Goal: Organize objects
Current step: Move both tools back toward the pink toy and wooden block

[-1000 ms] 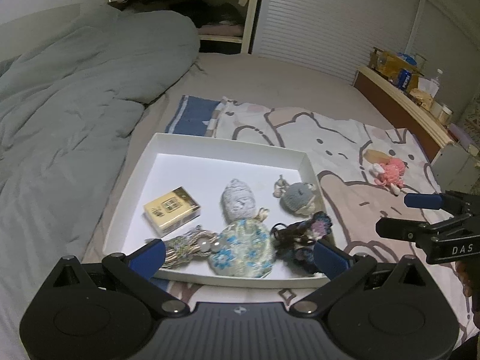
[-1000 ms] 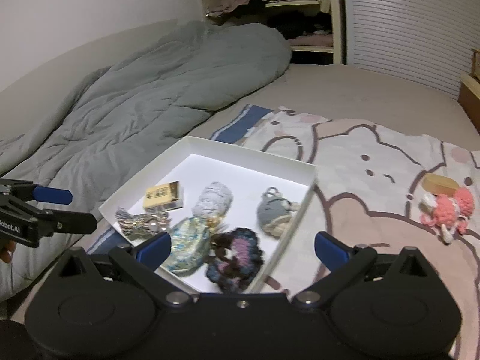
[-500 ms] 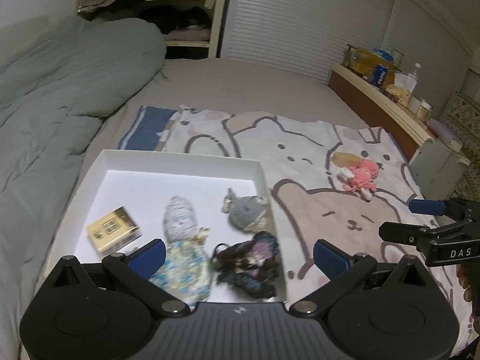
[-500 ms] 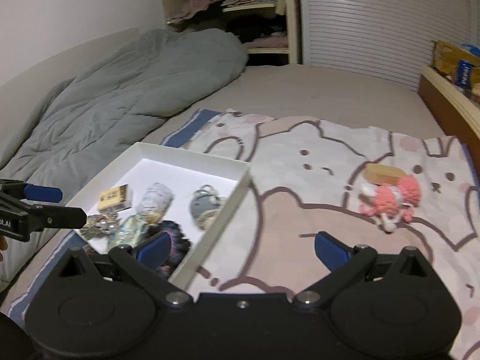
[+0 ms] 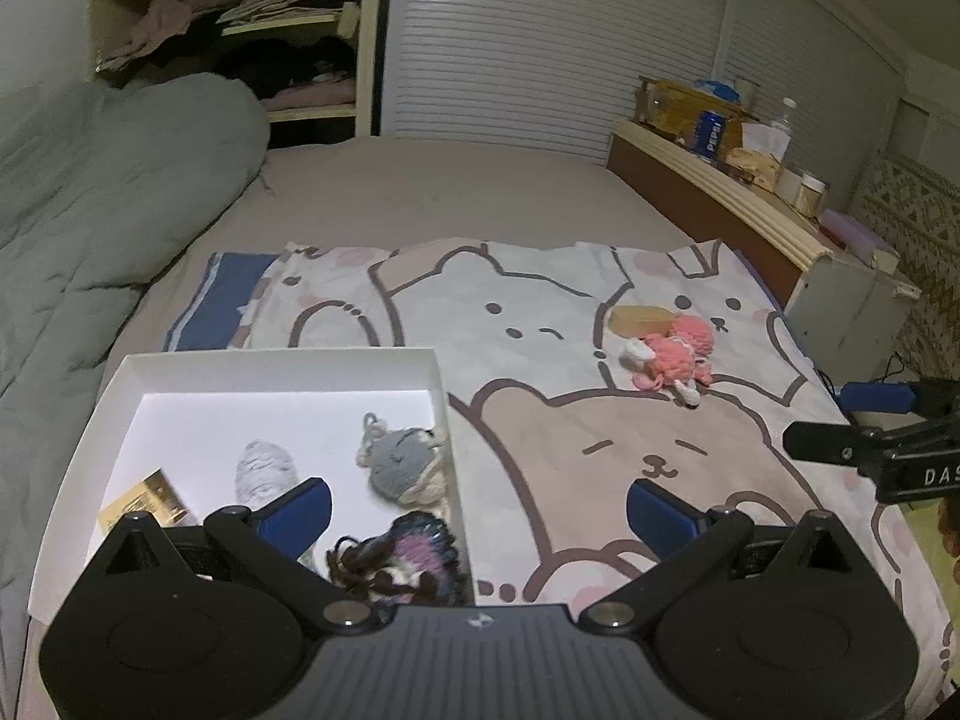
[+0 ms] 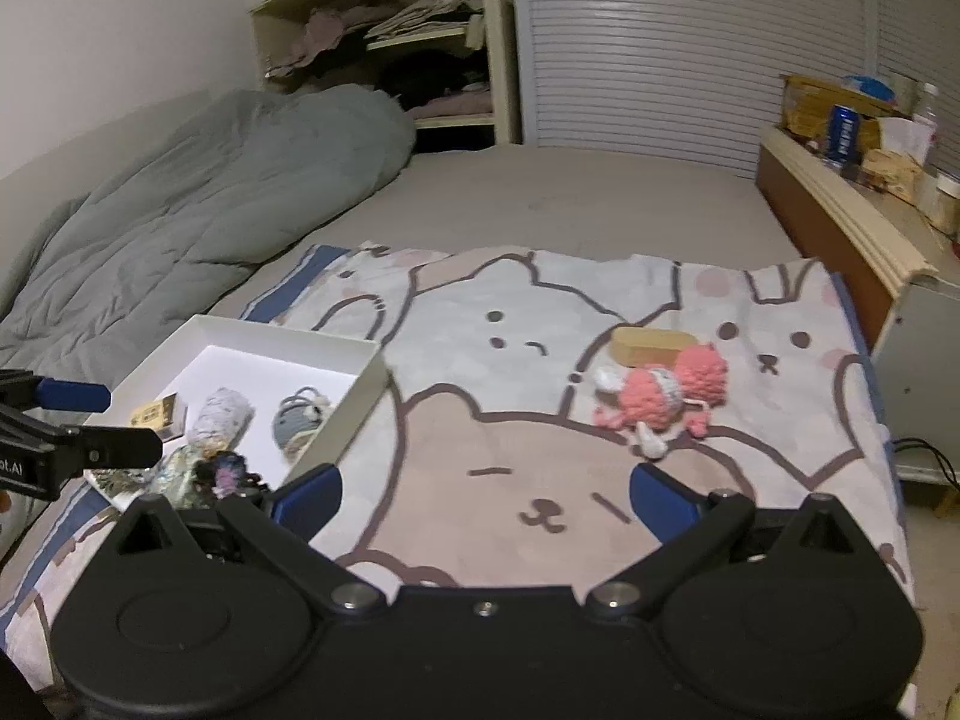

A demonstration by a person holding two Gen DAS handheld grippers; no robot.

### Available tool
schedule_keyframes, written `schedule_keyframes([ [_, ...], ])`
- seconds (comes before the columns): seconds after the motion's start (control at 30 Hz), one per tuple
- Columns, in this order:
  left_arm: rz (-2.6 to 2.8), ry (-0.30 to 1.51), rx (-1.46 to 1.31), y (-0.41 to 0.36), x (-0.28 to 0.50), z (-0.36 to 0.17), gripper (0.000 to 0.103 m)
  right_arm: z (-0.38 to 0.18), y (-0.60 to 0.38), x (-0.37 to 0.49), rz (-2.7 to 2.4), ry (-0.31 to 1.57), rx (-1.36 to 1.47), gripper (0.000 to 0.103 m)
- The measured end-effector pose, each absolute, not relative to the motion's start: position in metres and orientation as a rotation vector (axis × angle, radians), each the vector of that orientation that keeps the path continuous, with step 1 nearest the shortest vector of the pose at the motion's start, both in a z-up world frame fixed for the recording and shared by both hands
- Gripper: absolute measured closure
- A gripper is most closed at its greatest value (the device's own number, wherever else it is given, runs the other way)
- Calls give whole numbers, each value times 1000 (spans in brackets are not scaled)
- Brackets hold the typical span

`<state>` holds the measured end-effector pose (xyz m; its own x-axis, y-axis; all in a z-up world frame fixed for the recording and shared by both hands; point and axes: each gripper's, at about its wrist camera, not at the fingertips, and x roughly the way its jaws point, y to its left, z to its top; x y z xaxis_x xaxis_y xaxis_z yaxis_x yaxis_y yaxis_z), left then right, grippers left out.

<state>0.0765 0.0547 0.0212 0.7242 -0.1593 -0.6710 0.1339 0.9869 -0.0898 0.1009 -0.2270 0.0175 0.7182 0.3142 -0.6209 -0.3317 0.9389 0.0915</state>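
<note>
Both grippers — left (image 5: 477, 510), right (image 6: 483, 495) — gape wide, empty. Pink crochet toy (image 6: 663, 399) touches tan block (image 6: 651, 345); a loose grab may snag limbs or nudge the block.

L claw (image 5: 480, 510) wide open, empty, R claw (image 6: 483, 495) same, both level

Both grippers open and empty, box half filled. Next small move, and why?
Probably ease the right gripper forward toward the pink crochet toy. It lies on the cartoon blanket, outside the white box, touching a tan block, while the other trinkets already sit in the box. The right gripper faces it with jaws wide; the left gripper sits nearer the box.
</note>
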Motion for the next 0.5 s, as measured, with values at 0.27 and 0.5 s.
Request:
schedule_keyframes([
  [0.27,-197,742,-54,33,89,16,0,13,-254,104,310,663,-12,0],
  [0.5,-222,736,-39,16,100,8,0,6,-268,111,239,628,0,0],
])
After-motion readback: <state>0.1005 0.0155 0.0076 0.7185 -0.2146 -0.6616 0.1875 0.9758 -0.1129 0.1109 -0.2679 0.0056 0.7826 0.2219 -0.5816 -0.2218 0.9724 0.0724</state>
